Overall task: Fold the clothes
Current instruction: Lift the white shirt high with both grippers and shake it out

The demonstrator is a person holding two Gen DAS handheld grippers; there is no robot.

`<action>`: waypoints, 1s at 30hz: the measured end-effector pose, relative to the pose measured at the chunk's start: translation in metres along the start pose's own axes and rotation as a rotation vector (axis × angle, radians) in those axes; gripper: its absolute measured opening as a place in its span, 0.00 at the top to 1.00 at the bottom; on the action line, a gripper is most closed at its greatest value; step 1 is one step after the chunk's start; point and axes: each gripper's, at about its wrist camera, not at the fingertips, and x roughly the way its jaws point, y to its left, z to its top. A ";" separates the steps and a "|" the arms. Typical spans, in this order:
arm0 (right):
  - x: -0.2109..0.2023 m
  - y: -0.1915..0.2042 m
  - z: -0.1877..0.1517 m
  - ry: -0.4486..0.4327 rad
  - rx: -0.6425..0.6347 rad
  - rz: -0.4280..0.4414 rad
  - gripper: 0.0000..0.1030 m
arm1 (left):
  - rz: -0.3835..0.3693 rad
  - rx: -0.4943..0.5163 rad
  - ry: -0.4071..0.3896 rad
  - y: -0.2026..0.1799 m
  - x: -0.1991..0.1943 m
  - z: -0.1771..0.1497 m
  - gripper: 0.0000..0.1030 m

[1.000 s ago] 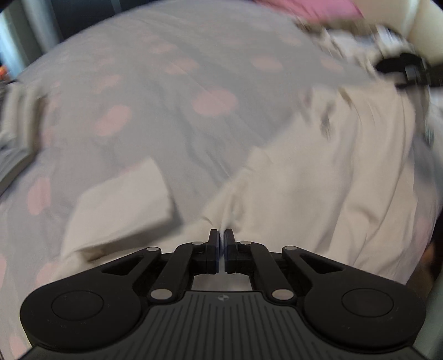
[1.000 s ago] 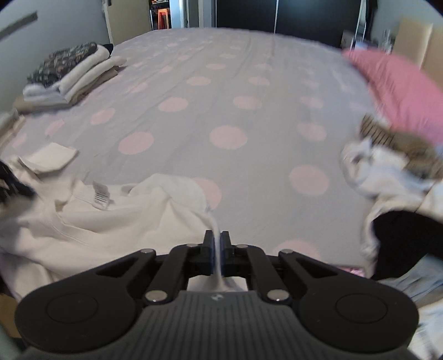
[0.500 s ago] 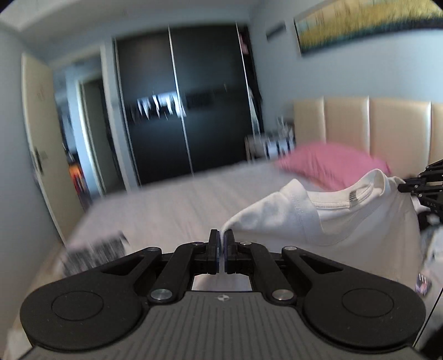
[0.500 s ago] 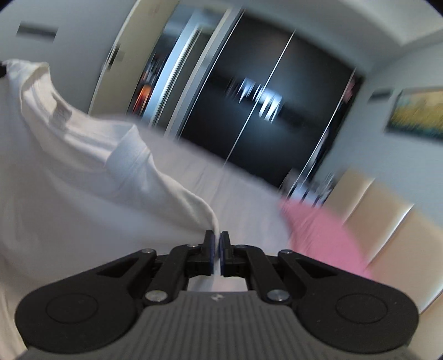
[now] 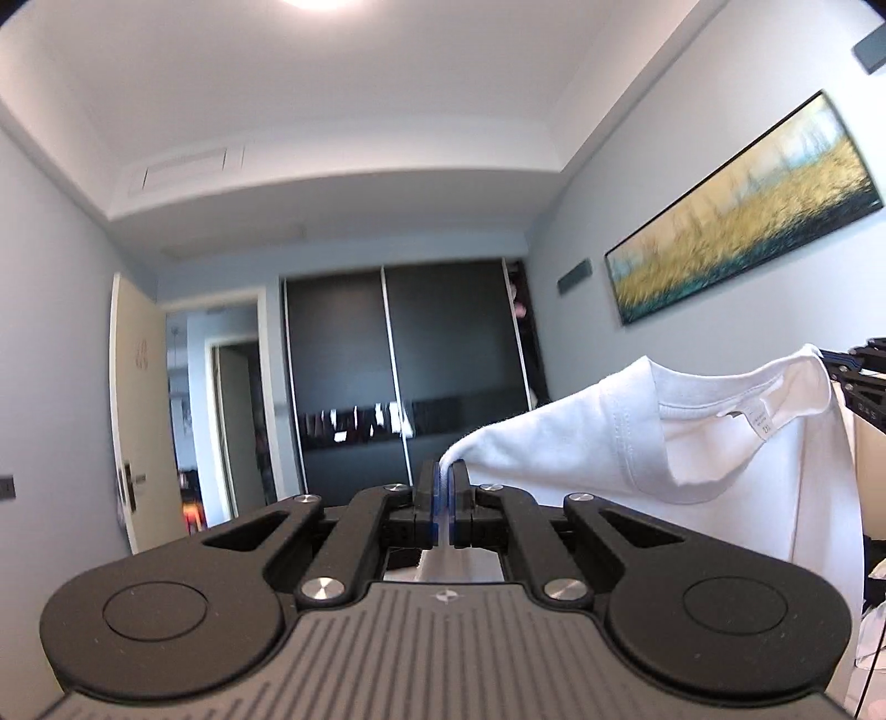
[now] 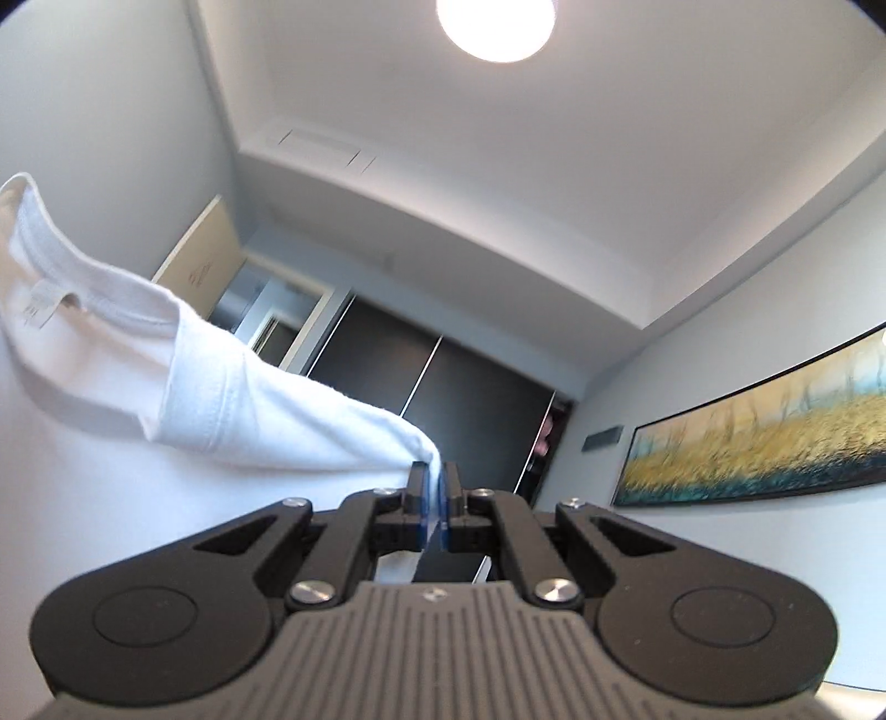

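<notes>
White T-shirt (image 5: 554, 443) between raised hand-held grippers (image 5: 443, 490) (image 6: 436, 490)

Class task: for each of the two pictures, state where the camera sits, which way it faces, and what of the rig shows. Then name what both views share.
Left wrist: on the left tongs, facing level across the room at the dark wardrobe; right tongs at right edge.
Right wrist: on the right tongs, tilted up toward ceiling lamp.
Shared: white T-shirt pinched by both, wardrobe, painting.
</notes>
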 end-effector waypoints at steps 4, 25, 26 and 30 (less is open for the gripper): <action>-0.018 -0.014 0.016 -0.053 0.026 -0.028 0.96 | 0.004 0.004 -0.030 -0.001 -0.006 0.014 0.99; 0.091 0.045 -0.093 0.196 0.013 0.097 0.96 | 0.039 0.101 0.302 0.019 0.139 -0.060 0.99; 0.107 0.053 -0.108 0.230 0.010 0.113 0.96 | 0.046 0.119 0.337 0.021 0.155 -0.075 0.99; 0.161 0.092 -0.162 0.369 -0.007 0.172 0.96 | 0.061 0.140 0.479 0.027 0.219 -0.138 0.99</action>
